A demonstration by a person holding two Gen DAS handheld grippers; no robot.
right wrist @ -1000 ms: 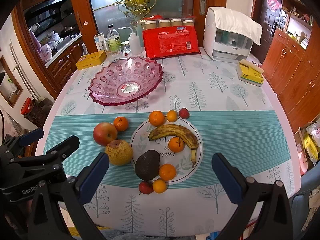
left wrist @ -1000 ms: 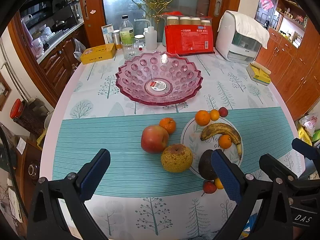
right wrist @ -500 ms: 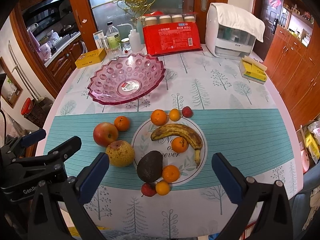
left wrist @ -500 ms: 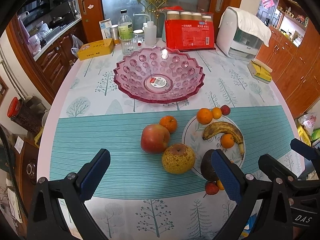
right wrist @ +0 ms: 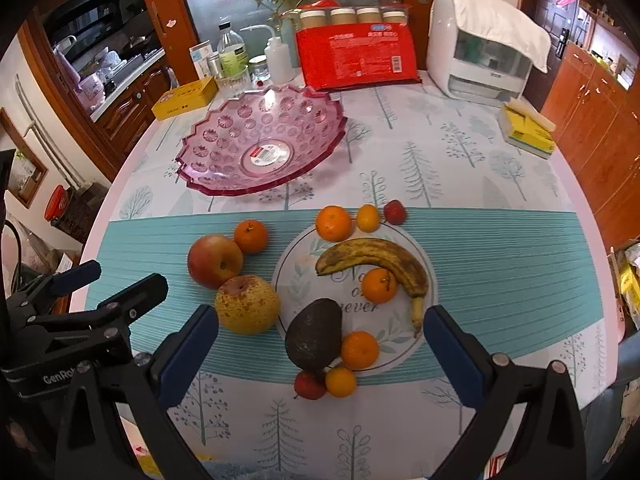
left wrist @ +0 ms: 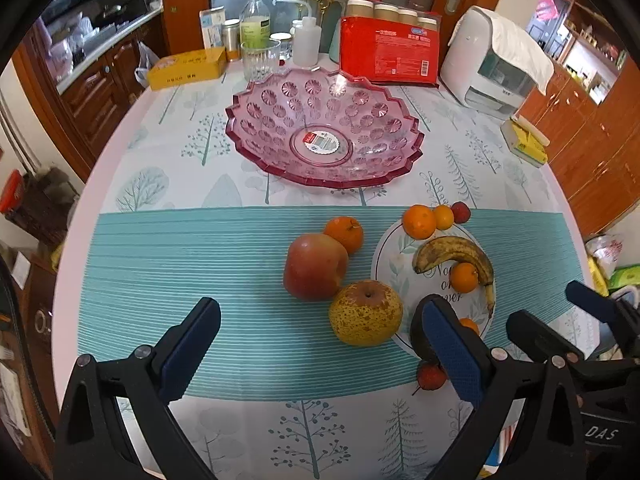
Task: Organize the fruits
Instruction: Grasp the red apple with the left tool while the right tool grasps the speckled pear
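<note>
A pink glass bowl (left wrist: 324, 128) (right wrist: 260, 140) stands empty at the table's far side. On the teal runner lie a red apple (left wrist: 315, 266) (right wrist: 215, 260), a yellow pear (left wrist: 365, 313) (right wrist: 247, 304), a banana (right wrist: 376, 260), a dark avocado (right wrist: 314, 334) and several small oranges, partly on a round white mat (right wrist: 400, 344). My left gripper (left wrist: 320, 348) is open above the near table edge, in front of the apple and pear. My right gripper (right wrist: 320, 352) is open, with the avocado between its fingers' line, not touching.
At the back stand a red package (right wrist: 356, 56), a white appliance (right wrist: 480, 52), bottles and a glass (left wrist: 260, 58), and a yellow box (left wrist: 188, 68). Yellow sponges (right wrist: 528, 130) lie at the right edge. Wooden cabinets flank the table.
Both grippers have moved forward and lower toward the fruit. The fruit and bowl look larger and closer. Both stay open.
</note>
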